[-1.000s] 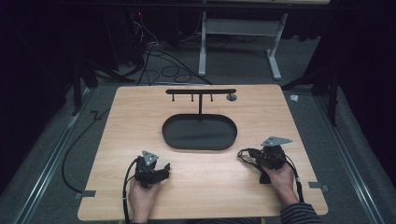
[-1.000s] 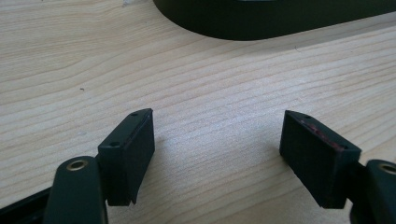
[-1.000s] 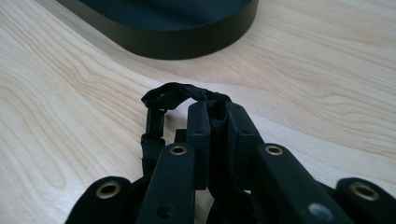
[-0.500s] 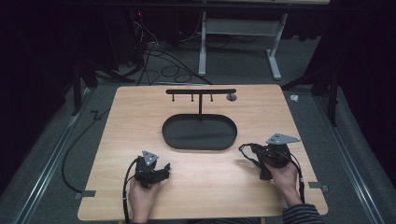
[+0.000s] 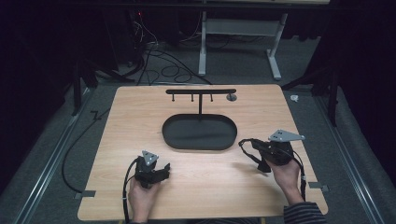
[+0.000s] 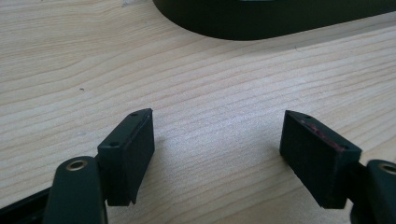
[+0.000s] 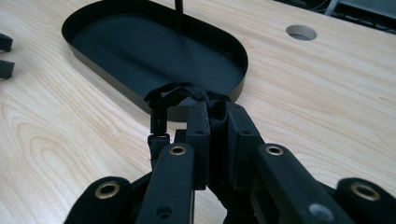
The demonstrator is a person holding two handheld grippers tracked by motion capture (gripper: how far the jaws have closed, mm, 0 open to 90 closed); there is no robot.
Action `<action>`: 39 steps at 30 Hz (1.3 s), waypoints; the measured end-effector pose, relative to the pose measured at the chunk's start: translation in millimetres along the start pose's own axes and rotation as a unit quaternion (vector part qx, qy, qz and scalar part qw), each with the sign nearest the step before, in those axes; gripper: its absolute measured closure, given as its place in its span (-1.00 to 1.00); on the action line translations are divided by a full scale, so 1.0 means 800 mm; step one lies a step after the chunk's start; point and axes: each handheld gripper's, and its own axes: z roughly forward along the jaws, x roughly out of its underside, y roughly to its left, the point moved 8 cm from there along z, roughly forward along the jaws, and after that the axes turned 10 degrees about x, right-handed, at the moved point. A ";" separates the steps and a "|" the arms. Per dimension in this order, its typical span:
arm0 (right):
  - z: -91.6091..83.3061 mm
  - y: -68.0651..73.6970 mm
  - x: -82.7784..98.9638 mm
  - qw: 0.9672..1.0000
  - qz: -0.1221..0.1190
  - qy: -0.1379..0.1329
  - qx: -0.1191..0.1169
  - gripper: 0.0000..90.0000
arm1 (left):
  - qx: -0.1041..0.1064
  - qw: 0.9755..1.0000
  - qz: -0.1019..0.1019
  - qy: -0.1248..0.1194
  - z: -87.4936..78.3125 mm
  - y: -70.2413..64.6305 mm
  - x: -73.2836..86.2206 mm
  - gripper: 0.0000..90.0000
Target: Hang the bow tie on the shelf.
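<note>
Right tool (image 7: 212, 109) grips black strap (image 7: 175, 95) — beside oval tray (image 7: 140, 51).

No words, numbers, labels or signs can be read on anything here, not on the table, the tray or the tools.
</note>
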 end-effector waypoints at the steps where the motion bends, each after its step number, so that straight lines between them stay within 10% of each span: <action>1: 0.001 0.000 -0.002 1.000 -0.001 -0.003 0.001 0.85 | 0.000 1.000 0.001 0.000 0.000 0.000 0.000 -0.40; 39: 0.029 -0.010 -0.086 0.999 0.007 -0.044 -0.008 0.85 | 0.000 1.000 0.000 0.000 0.000 0.000 0.000 -0.40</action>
